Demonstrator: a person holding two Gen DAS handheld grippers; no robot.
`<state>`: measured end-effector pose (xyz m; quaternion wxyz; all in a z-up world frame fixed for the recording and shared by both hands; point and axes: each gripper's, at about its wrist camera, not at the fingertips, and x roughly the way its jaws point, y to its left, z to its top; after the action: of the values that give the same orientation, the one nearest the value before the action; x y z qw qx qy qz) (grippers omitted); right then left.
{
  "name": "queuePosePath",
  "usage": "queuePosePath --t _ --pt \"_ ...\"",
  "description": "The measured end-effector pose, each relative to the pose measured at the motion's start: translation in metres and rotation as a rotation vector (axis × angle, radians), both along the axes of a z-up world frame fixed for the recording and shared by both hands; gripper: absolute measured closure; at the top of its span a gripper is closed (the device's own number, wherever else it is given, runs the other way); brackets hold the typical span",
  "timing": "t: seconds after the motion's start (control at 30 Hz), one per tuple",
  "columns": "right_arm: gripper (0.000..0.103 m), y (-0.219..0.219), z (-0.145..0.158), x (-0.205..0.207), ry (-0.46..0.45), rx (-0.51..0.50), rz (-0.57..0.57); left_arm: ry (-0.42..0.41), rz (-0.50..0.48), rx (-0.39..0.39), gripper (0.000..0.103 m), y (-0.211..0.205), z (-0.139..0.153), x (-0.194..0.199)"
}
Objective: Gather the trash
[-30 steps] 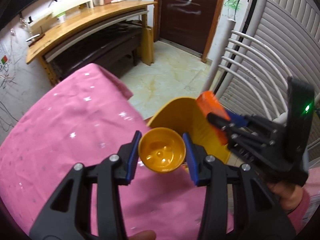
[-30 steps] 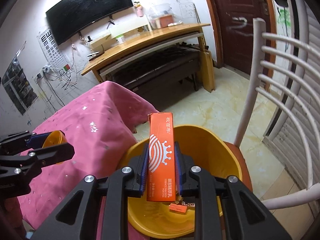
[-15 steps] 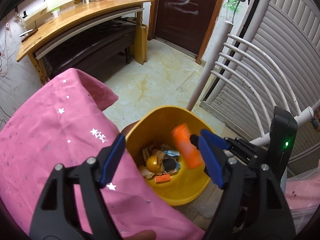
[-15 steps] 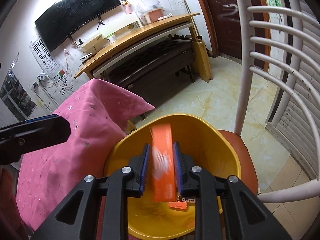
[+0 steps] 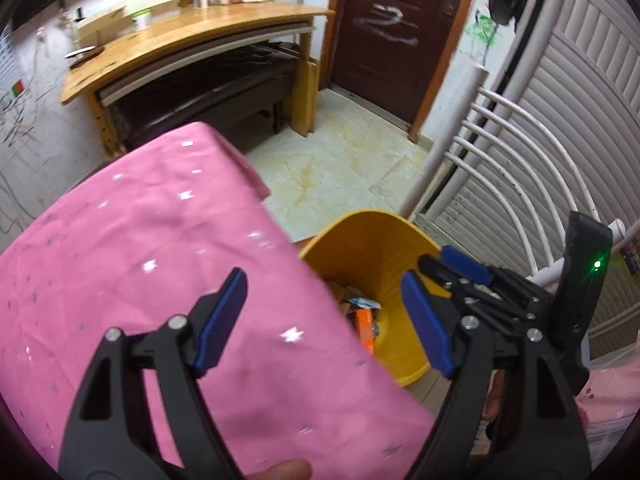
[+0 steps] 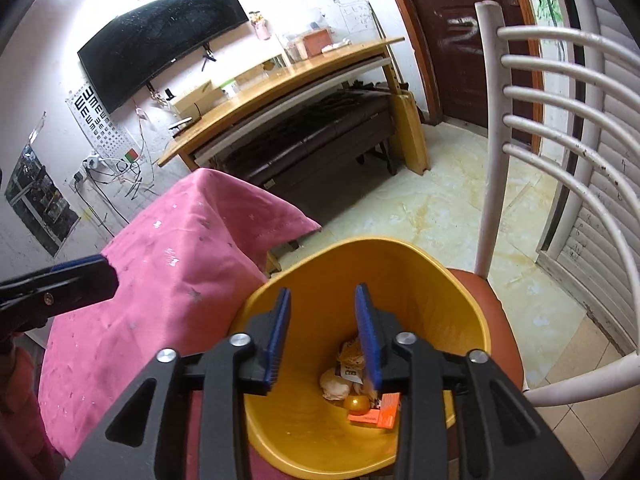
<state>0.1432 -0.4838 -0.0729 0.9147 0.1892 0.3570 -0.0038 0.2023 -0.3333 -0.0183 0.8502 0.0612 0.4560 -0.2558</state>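
- While the yellow bin (image 6: pixel 460 292) sits on the chair seat (image 6: pixel 492 300) beside the tabletop (image 5: pixel 140 248), drops fall straight in.
- Right claw (image 6: pixel 322 336): jaws just opened, nothing between them, poised over the bin mouth.
- Orange box (image 6: pixel 388 414) lies in the bin at 5 o'clock, touching the yellow ball (image 6: pixel 357 403).
- Left claw (image 5: pixel 326 320): spread wide, empty, straddling the cloth edge.

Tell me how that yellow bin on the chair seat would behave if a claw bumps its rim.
The yellow bin looks like thin plastic, so probably light. Only a little trash lies at the bottom, so little weighs it down. It stands on the chair seat next to the pink cloth, so a nudge at the rim could slide or tip it.
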Motion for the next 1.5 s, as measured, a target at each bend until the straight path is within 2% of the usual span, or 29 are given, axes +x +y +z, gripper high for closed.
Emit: queuePosePath --t 0.03,0.1,0.2,0.43,0.57,1.03,1.27,1.5 --pt "0.054 0.003 0.003 -0.002 -0.01 -0.003 0.002 -0.013 0.014 -0.002 0.023 0.008 0.001 -0.002" --pt "0.029 0.011 0.009 -0.005 -0.031 -0.013 0.011 -0.05 0.049 -0.002 0.017 0.029 0.004 -0.006" --pt "0.014 0.026 0.019 -0.01 -0.066 -0.025 0.032 -0.087 0.103 -0.004 0.01 0.057 0.006 -0.012" --pt "0.008 0.067 0.039 -0.013 -0.109 -0.059 0.096 -0.162 0.204 0.014 0.007 0.116 0.007 -0.033" --pt "0.008 0.098 0.053 -0.018 -0.143 -0.078 0.143 -0.217 0.262 0.03 0.006 0.149 0.009 -0.047" --pt "0.008 0.203 0.072 -0.043 -0.205 -0.143 0.329 -0.279 0.427 -0.005 0.006 0.248 0.006 -0.101" --pt "0.008 0.239 0.072 -0.057 -0.209 -0.162 0.393 -0.299 0.48 -0.02 0.006 0.277 0.006 -0.128" --pt "0.008 0.257 0.073 -0.07 -0.217 -0.169 0.423 -0.311 0.504 -0.029 0.006 0.293 0.006 -0.147"
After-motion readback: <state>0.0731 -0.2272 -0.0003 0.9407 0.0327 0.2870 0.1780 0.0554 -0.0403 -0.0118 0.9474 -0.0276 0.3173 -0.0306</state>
